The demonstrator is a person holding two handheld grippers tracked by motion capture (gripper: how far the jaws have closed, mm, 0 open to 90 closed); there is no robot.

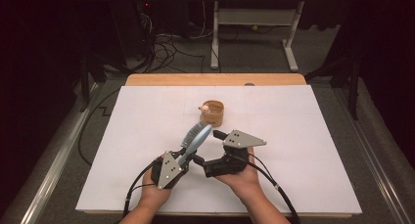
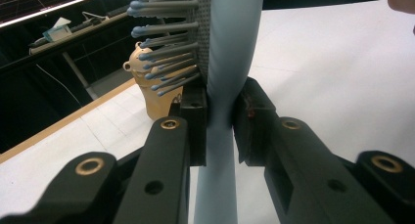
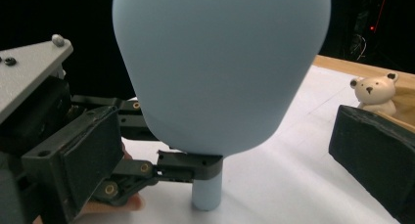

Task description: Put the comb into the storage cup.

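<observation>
Black jaws of my left gripper (image 2: 219, 121) fill the foreground of its own view, clenched on the neck of a pale blue hairbrush (image 2: 227, 53), just where the handle meets the head. Its grey bristles (image 2: 164, 43) point off to one side, and past them stands a tan wooden cup (image 2: 151, 94) on the white desk (image 2: 333, 77).

From the high view, the brush (image 1: 196, 136) rises at a slant from the left gripper (image 1: 185, 159) toward the cup (image 1: 212, 112), its head hanging in the air short of the cup's near wall. A small white bear figure (image 1: 206, 107) sits at the cup's rim (seen more clearly in the right gripper view, peering over the edge (image 3: 376, 93)).

My right gripper (image 1: 208, 150) lies just beside the brush, its jaws released and spread wide, one on each side of the smooth back of the brush head (image 3: 220, 67), which blocks most of that camera's sight; neither pad touches it. Both hands rest low at the near edge of the desk, the left hand (image 1: 155, 192) palm-down under its gripper, the right hand (image 1: 243, 177) cradling its gripper from below, cables trailing back.

Count: one brush, one cup, one bear, two grippers.
</observation>
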